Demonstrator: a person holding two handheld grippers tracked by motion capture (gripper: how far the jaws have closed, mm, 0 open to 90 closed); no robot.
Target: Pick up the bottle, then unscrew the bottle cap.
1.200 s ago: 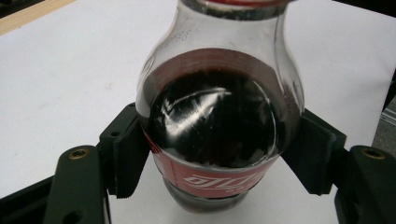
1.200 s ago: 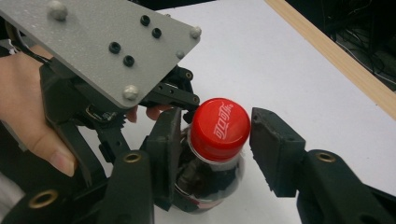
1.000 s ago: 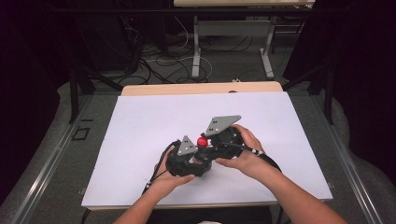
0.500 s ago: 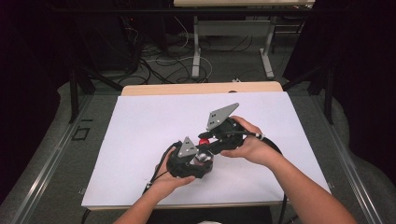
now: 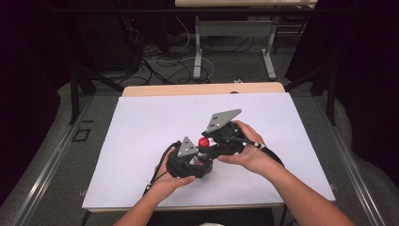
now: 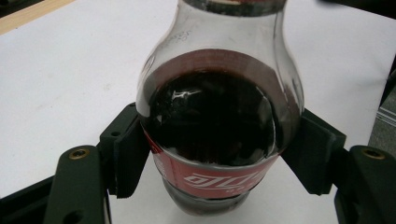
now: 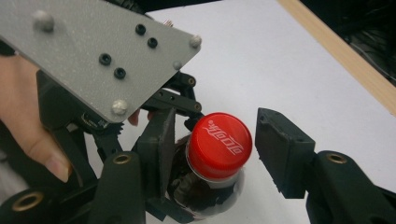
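Bottle: a small clear bottle (image 6: 219,126) of dark cola stands upright on the white table (image 5: 141,136), near the middle of the front half, between the two hands. In the high view its body is hidden behind the tools.
Label: a red band with white lettering (image 6: 219,175) wraps the lower body.
Cap: a red screw cap (image 7: 219,145) with white script sits on the neck; in the high view it is the red spot (image 5: 203,141) between the two tools.
Left gripper: the left gripper (image 6: 219,154) is clamped on the bottle's belly just above the label, one black pad pressed flat against each side, as far closed as the bottle allows. The left hand (image 5: 169,181) holds it low at the front of the table.
Right gripper: the right gripper (image 7: 215,149) is up at the cap with its jaws on either side of it. They have just been opening; a clear gap shows between the cap and the far pad (image 7: 280,154), while the near pad (image 7: 161,149) stands just beside the cap, so nothing is gripped.
Right hand: the right hand (image 5: 249,150) carries its tool from the right, tilted down toward the bottle top.
Table edge: a strip of bare wood (image 5: 202,89) runs along the far side of the white surface.
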